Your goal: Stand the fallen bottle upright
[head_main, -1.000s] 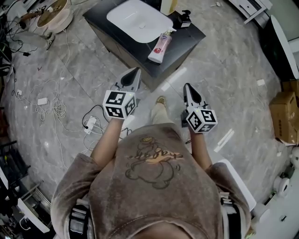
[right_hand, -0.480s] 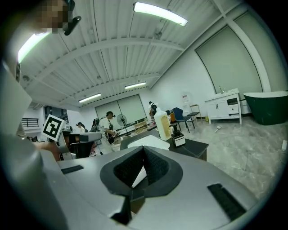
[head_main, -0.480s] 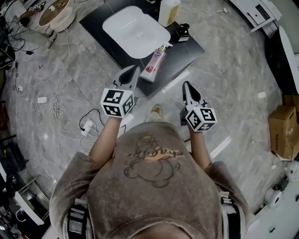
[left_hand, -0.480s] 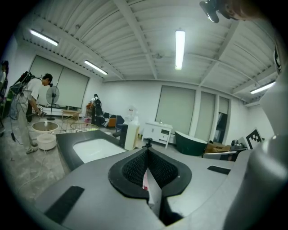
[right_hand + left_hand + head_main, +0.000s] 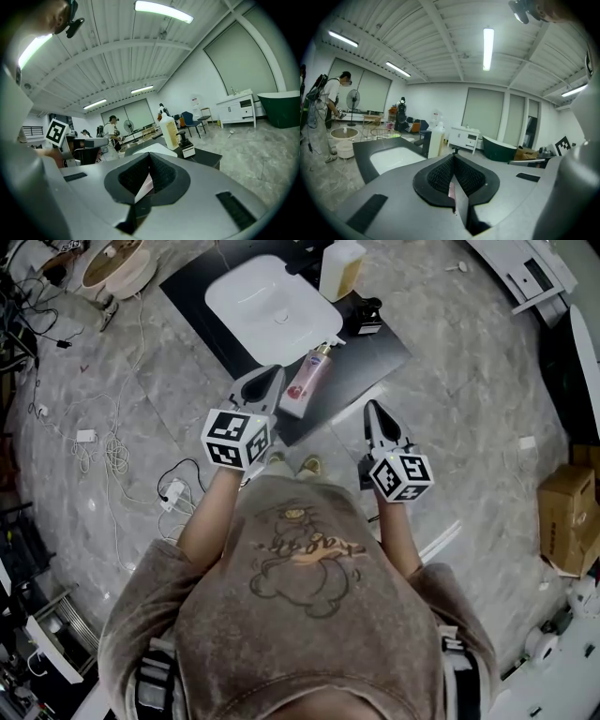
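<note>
The fallen bottle [image 5: 307, 381], pink with a white pump cap, lies on its side near the front edge of the low black table [image 5: 375, 348]. My left gripper [image 5: 265, 381] is shut and empty, and its tip hangs just left of the bottle over the table edge. Shut and empty too, my right gripper [image 5: 375, 414] is over the floor to the right of the bottle, short of the table. In the left gripper view the jaws [image 5: 453, 155] meet at a point, and the right gripper [image 5: 150, 154] shows the same in its own view.
A white basin [image 5: 272, 310] fills the table's left half. An upright jug of yellow liquid [image 5: 341, 268] and a small black device [image 5: 367, 313] stand behind the bottle. Cables [image 5: 112, 451] lie on the floor at the left, a cardboard box [image 5: 567, 512] at the right. A person [image 5: 328, 110] stands far off.
Both grippers have moved forward toward the table with the person. The left tip, once short of the table, now sits beside the bottle. The bottle has not moved.
</note>
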`<state>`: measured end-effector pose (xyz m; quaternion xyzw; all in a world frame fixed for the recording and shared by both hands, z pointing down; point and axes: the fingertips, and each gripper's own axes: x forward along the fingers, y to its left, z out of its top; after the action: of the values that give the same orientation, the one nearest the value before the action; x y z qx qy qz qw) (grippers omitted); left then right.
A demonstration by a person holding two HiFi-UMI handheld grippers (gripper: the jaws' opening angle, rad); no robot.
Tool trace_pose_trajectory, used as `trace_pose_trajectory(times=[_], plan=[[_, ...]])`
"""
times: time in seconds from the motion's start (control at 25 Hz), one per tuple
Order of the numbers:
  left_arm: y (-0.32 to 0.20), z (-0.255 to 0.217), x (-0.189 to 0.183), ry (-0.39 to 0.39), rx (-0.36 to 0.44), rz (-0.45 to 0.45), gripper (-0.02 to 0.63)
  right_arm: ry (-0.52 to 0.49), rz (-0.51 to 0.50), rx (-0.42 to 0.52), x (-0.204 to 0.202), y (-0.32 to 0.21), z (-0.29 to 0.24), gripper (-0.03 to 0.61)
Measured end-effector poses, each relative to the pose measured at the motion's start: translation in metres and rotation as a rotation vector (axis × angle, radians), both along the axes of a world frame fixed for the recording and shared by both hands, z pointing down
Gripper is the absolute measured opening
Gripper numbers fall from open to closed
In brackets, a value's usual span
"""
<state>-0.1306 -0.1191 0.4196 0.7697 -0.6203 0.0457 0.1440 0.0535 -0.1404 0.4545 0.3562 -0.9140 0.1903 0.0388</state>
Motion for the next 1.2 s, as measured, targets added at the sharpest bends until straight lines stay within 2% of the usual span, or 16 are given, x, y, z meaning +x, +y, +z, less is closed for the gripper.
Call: trace_pose_trajectory(times=[0.48, 0.72, 1.0, 1.12, 1.2], plan=[[-0.054, -0.001, 0.005, -0.011, -0.014, 0.135, 0.020, -0.002, 0.138, 0.020, 0.002, -0.035, -0.012, -0.005], [-0.075, 0.007, 0.007, -0.003, -0.044, 0.185, 0.025, -0.009, 0.166, 0.019, 0.000, -0.045, -0.011, -0.005], [-0.105, 0.019, 0.019, 0.014, -0.091, 0.234, 0.171, -0.013, 0.178, 0.027, 0.005, -0.058, -0.011, -0.005], [-0.118, 0.033, 0.024, 0.017, -0.142, 0.263, 0.254, -0.010, 0.183, 0.020, 0.008, -0.060, -0.008, -0.005], [-0.128, 0.044, 0.026, 0.013, -0.178, 0.278, 0.286, -0.009, 0.190, 0.012, 0.011, -0.061, -0.005, -0.005]])
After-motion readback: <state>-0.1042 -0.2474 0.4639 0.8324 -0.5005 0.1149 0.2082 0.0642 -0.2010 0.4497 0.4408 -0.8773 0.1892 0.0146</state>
